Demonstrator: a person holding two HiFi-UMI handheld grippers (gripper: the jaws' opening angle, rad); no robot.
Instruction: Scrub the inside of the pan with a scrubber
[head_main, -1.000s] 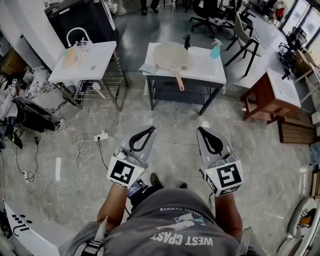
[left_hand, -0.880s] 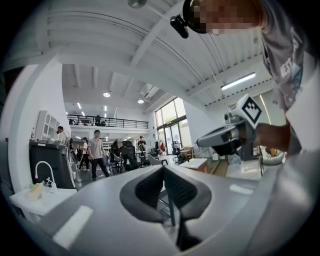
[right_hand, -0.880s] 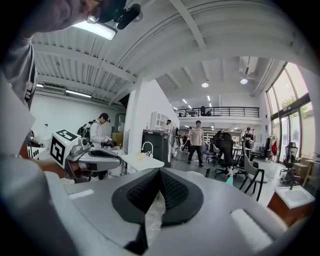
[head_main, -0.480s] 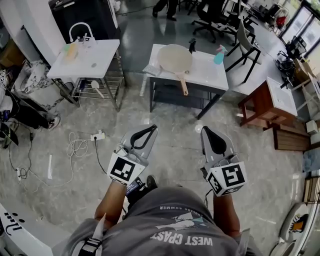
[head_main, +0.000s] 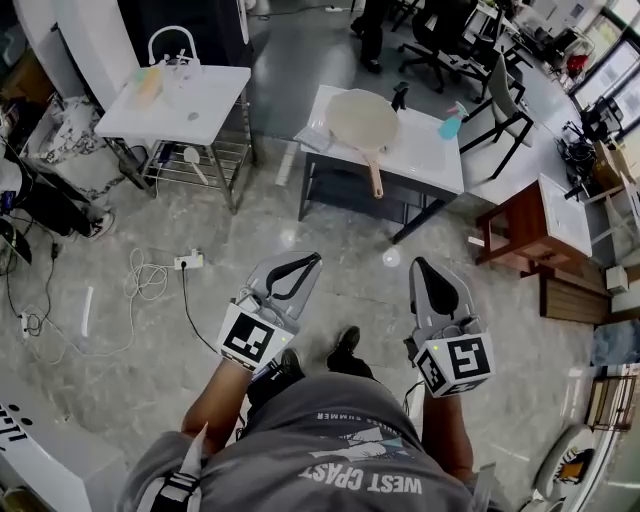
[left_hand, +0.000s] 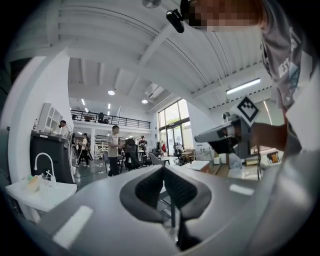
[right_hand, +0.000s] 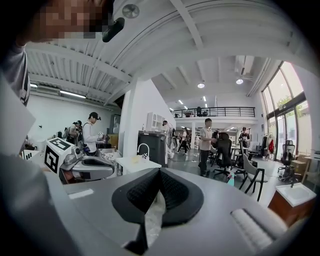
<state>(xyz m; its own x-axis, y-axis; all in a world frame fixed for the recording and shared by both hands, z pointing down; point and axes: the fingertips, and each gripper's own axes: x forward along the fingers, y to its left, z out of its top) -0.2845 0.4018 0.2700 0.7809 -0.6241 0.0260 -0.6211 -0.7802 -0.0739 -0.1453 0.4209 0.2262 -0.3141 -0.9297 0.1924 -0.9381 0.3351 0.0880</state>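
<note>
Head view: the pan (head_main: 362, 120) lies on the white surface (head_main: 428, 158), its handle pointing to the near edge and a teal spray bottle (head_main: 452, 122) at the right edge. The left gripper (head_main: 305, 262) and right gripper (head_main: 420, 268), both clenched and empty, hang over the floor (head_main: 360, 290), well apart from the pan.

Open-plan workshop office, swivel chairs (head_main: 436, 28), sink table (head_main: 215, 100), mezzanine railing (right_hand: 220, 112); tall windows (left_hand: 171, 121)

Bright, even daylight fills the room, coming from tall windows (right_hand: 295, 100) off to the right of the right gripper (head_main: 419, 263) and from ceiling strip lights (left_hand: 242, 86) above the left gripper (head_main: 311, 259). The polished floor (head_main: 340, 235) ahead of both grippers carries small glare spots and only faint, soft shadows. Both gripper views bend strongly towards black, vignetted edges, and the nearest jaw surfaces are slightly blurred.
</note>
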